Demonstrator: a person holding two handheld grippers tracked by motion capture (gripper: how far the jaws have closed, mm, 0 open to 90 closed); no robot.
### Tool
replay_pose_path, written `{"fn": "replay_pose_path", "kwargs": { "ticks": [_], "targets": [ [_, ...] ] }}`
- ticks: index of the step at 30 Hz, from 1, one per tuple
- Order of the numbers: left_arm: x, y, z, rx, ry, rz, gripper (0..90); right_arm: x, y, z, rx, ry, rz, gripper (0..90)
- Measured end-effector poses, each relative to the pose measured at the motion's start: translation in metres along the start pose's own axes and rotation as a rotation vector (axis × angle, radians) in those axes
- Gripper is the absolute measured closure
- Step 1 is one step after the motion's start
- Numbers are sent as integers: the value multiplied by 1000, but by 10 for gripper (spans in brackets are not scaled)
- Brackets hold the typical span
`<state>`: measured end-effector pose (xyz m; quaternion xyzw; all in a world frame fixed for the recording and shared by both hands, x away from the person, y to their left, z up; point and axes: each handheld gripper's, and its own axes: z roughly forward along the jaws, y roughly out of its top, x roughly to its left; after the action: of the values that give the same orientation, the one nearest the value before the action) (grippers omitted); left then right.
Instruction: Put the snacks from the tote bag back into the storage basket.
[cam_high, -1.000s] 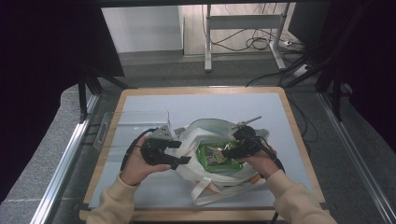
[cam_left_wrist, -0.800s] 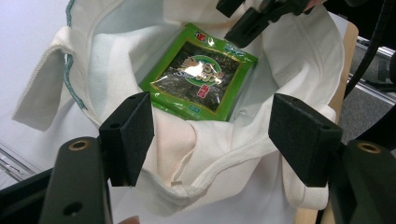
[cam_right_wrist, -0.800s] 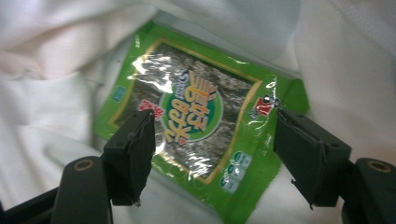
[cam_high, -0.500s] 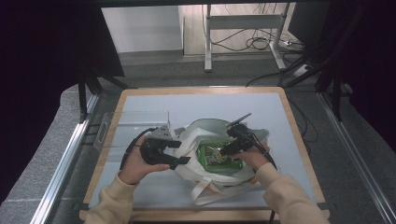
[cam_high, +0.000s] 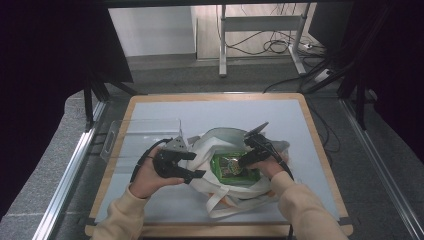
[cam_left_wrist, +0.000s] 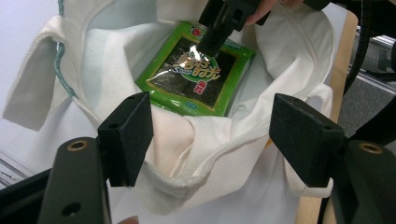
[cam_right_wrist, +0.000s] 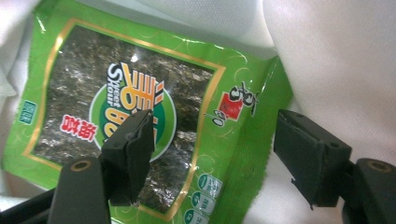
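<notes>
The white tote bag (cam_high: 225, 175) lies open-mouthed in the middle of the counter (cam_high: 320, 165), its fabric rumpled and its handles trailing toward the person. A clear plastic bin (cam_high: 142, 136) stands just beside it on the left. Inside the bag rests a green seaweed snack packet (cam_high: 232, 169), flat and face up against the cloth lining.

The left gripper (cam_left_wrist: 212, 140) sits at the near rim of the bag with its jaws spread wide, the hem bunched between them but not pinched. The right gripper (cam_right_wrist: 215, 154) hangs low over the packet, jaws likewise spread: one pad (cam_right_wrist: 130, 149) lies over the printed face, the other stands past the packet's edge above the fabric, so nothing is clamped.

By my reading, this is the step of either letting go of or taking hold of the packet in the bag. A grasp would call for the right jaws to straddle the packet's edge and close, while the left steadies the rim so the mouth stays open.
</notes>
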<state>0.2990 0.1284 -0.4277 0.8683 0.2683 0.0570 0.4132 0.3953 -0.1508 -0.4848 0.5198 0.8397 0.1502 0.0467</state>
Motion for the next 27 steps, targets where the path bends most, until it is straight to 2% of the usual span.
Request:
{"fn": "replay_pose_path", "kwargs": {
  "ticks": [4, 9, 12, 15, 18, 23, 27],
  "targets": [
    [0, 0, -1, -2, 1, 1, 304, -3, 0, 1, 5, 8, 8, 280],
    [1, 0, -1, -4, 4, -3, 303, 1, -4, -5, -28, 24, 5, 285],
    [1, 0, -1, -4, 3, -4, 303, 5, -7, -8, -19, 34, 1, 289],
    [0, 0, -1, -4, 3, -1, 303, 8, -11, -7, -3, 19, 3, 290],
    [0, 0, -2, 2, 3, 10, 302, 5, -16, -1, 22, -12, 21, 280],
    [1, 0, -3, -1, 4, 11, 303, 0, -17, 3, 34, 14, 62, 237],
    [-1, 0, -2, -10, 2, 1, 302, -6, -16, 6, 37, 55, 97, 229]
  ]
}}
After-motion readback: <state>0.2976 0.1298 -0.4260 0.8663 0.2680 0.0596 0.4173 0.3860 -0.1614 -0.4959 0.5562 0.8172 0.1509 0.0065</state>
